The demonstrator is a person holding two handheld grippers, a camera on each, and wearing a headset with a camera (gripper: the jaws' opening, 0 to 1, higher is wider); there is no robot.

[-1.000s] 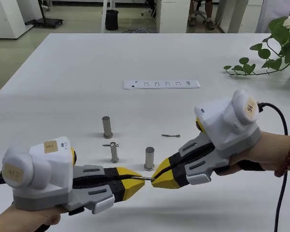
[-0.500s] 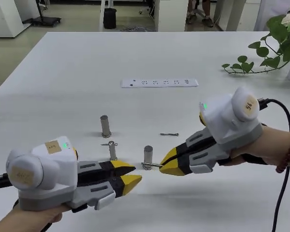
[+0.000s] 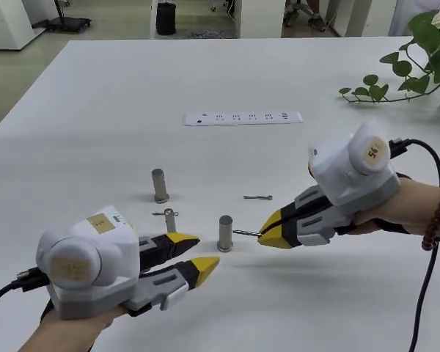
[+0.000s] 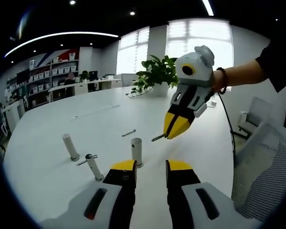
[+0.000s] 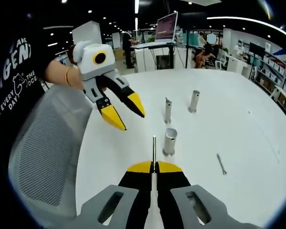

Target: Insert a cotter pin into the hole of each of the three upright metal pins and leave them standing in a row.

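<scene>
- Since half a second ago the right gripper [image 3: 268, 236] has carried the cotter pin [image 3: 246, 233] closer to the nearest metal pin [image 3: 225, 233]. The left gripper [image 3: 205, 249] has dropped back toward the person.
- The right jaws are pressed together on one end of the cotter pin, which sticks out roughly level, pointing at the upper part of the nearest metal pin.
- The left jaws are spread with nothing between them, near that pin's other side.
- In both gripper views the cotter pin's tip stops just short of the metal pin, slightly off to one side. The hole itself is too small to make out.
- The middle metal pin [image 3: 170, 220] already carries a cotter pin through its top. The far metal pin [image 3: 159, 185] looks bare, and a spare cotter pin [image 3: 257, 197] lies on the white table [image 3: 95, 110] near it.
- To do this step well, match the tip to the hole's height and direction before pushing.
- Push slowly and straight, because a sideways shove would likely topple the freestanding pin. The free left gripper could steady its base.
</scene>
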